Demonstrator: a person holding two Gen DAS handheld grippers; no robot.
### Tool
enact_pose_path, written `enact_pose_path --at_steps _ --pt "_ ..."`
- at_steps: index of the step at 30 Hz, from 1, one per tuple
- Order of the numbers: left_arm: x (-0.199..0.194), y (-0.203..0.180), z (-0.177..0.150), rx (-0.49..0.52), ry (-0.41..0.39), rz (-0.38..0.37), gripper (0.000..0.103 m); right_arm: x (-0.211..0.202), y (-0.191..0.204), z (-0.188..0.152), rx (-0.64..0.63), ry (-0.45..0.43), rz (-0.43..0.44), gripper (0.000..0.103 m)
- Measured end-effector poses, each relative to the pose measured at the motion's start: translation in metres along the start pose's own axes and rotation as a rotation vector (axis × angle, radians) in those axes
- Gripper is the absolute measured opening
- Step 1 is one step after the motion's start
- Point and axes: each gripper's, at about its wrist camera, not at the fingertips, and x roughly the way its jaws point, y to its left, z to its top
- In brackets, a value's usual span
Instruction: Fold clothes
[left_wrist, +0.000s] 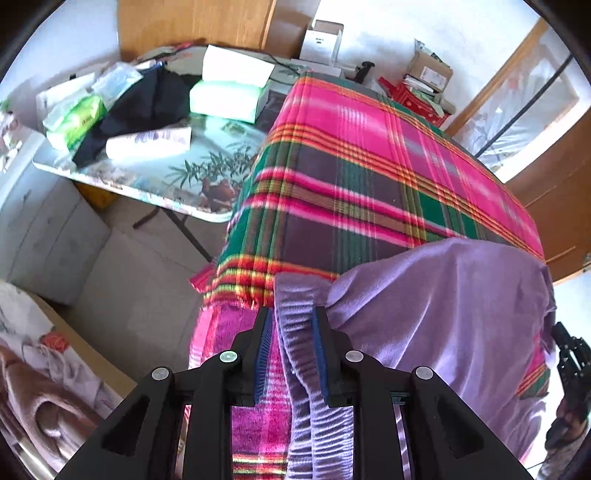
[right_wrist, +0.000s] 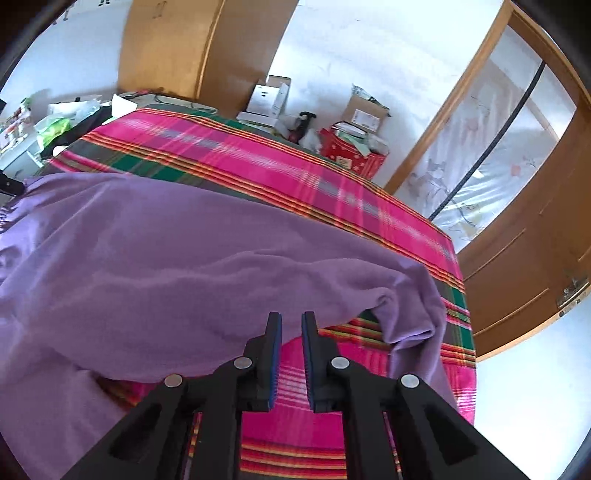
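A purple fleece garment (left_wrist: 443, 314) (right_wrist: 184, 258) lies over the near part of a table covered by a pink, green and orange plaid blanket (left_wrist: 369, 166) (right_wrist: 258, 162). Part of it hangs past the front edge. My left gripper (left_wrist: 293, 314) is shut on its ribbed hem band (left_wrist: 299, 369), which hangs down between the pads. My right gripper (right_wrist: 291, 319) stands with the jaws narrowly apart, and only its tips pinch the garment's lower edge. A loose sleeve (right_wrist: 413, 325) droops to the right of it. The right gripper's black frame (left_wrist: 569, 354) shows at the left wrist view's right edge.
A side table with a floral cover (left_wrist: 207, 166) stands left of the blanket, holding tissue packs (left_wrist: 225, 96) and a dark cloth (left_wrist: 147, 99). Boxes and a red bag (right_wrist: 351, 155) sit against the far wall. A wooden door (right_wrist: 517, 258) is at the right, and bedding (left_wrist: 37, 369) at the lower left.
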Motion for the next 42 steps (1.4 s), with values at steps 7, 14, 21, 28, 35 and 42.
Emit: enact_pose_path --at_steps 7,14,21,28,35,42 --pt "-0.001 0.012 0.001 -0.07 0.013 -0.105 0.023 0.0 0.017 0.001 -0.019 0.012 0.009 0.01" --pt "0.004 0.019 -0.003 -0.117 0.033 -0.179 0.023 0.003 0.036 0.001 -0.039 0.023 0.031 0.01" --pt "0.007 0.017 -0.008 -0.168 0.059 -0.244 0.036 0.006 0.047 0.001 -0.045 0.032 0.039 0.01" --pt "0.01 0.022 -0.007 -0.196 0.048 -0.244 0.023 0.005 0.05 0.002 -0.052 0.029 0.031 0.01" --pt "-0.008 0.023 -0.005 -0.185 -0.086 -0.182 0.006 0.005 0.048 0.001 -0.036 0.029 0.028 0.01" --pt "0.006 0.034 0.002 -0.237 -0.083 -0.151 0.006 0.006 0.033 0.0 0.019 0.024 0.034 0.01"
